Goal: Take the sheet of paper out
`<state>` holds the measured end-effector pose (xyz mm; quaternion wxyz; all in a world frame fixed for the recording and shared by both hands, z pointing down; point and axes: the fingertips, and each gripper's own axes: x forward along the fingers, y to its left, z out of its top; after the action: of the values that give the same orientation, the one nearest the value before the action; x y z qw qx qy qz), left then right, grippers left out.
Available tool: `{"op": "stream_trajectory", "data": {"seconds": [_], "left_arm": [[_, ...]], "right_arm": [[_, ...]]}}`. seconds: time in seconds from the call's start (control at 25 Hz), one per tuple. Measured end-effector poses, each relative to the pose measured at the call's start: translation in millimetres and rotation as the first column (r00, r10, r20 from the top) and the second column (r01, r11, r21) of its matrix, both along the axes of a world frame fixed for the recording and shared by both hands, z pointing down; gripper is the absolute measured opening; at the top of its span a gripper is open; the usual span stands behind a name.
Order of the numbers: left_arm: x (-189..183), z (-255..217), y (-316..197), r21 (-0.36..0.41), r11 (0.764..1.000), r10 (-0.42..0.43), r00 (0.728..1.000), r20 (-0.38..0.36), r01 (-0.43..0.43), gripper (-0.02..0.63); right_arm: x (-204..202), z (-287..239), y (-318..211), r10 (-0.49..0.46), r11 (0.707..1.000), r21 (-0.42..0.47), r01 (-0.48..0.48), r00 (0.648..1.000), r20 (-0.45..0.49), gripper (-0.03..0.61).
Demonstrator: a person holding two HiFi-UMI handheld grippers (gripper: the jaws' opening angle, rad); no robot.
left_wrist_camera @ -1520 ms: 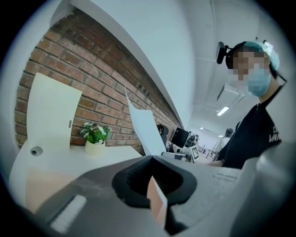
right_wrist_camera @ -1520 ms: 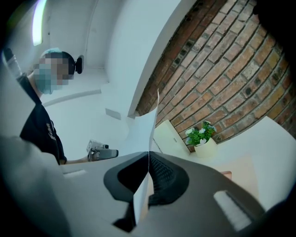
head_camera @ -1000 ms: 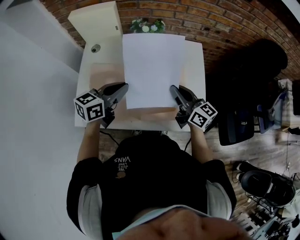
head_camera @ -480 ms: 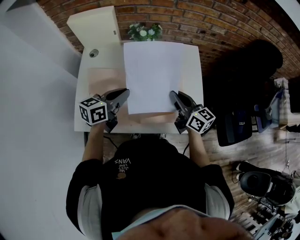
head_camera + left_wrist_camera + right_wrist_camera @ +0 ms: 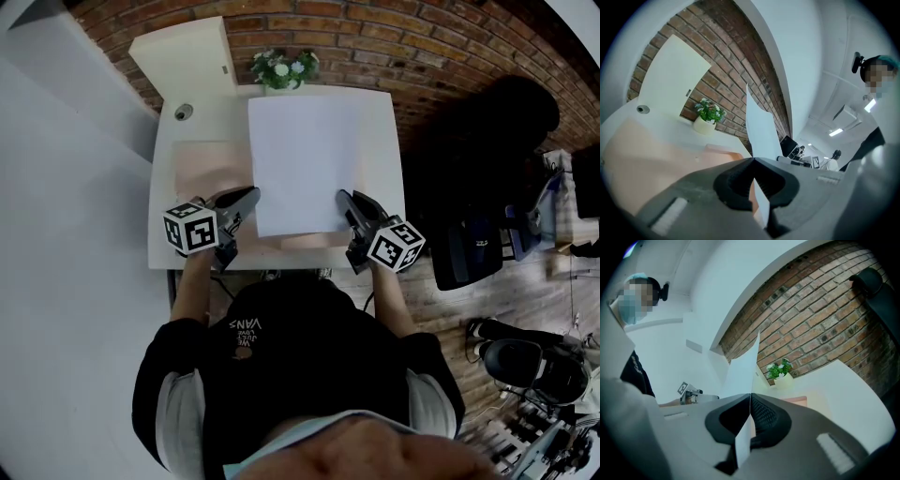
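**Head view, left to right.** Recorded a cream panel (image 5: 183, 52) and a small round fitting (image 5: 183, 112) at the far left of the desk (image 5: 384, 141), well ahead of the left jaws and to their left. Showed the left gripper (image 5: 251, 195) with jaws pressed together on the near left edge of the sheet of paper (image 5: 305, 159). Showed a peach-coloured pad (image 5: 206, 164) lying flat on the desk beneath and ahead of the left jaws, with a strip of it visible between the two pairs of jaws, just nearer than the sheet's near edge. Showed the sheet spanning from one pair of jaws to the other and reaching forward from both toward a potted plant (image 5: 279, 70), set at the desk's far edge against a brick wall (image 5: 422, 47). Showed the right gripper (image 5: 343, 199) with jaws likewise closed on the sheet's near right edge.

**Left gripper view.** Confirmed the left gripper (image 5: 752, 160) clamped on the sheet (image 5: 761, 129), seen edge-on and rising ahead of the jaws, clear of the desk. Placed the plant (image 5: 708, 115) ahead of the jaws and to their left.

**Right gripper view.** Confirmed the right gripper (image 5: 750, 395) clamped on the sheet (image 5: 743, 369), again edge-on, passing between the jaws. Placed the plant (image 5: 779, 370) ahead of the jaws and slightly right.
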<state>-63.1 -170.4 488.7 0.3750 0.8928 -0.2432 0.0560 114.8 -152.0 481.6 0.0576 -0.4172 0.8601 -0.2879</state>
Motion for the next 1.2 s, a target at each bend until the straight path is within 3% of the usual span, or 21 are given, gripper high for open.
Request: {"op": "stream_trajectory", "data": {"seconds": [1.2], "left_arm": [[2,26,7,-0.082,0.994,0.064,0.998,-0.012,-0.065,0.000]], "right_arm": [[1,29,17,0.126,0.989,-0.081,-0.126,0.992,-0.005,0.000]]}}
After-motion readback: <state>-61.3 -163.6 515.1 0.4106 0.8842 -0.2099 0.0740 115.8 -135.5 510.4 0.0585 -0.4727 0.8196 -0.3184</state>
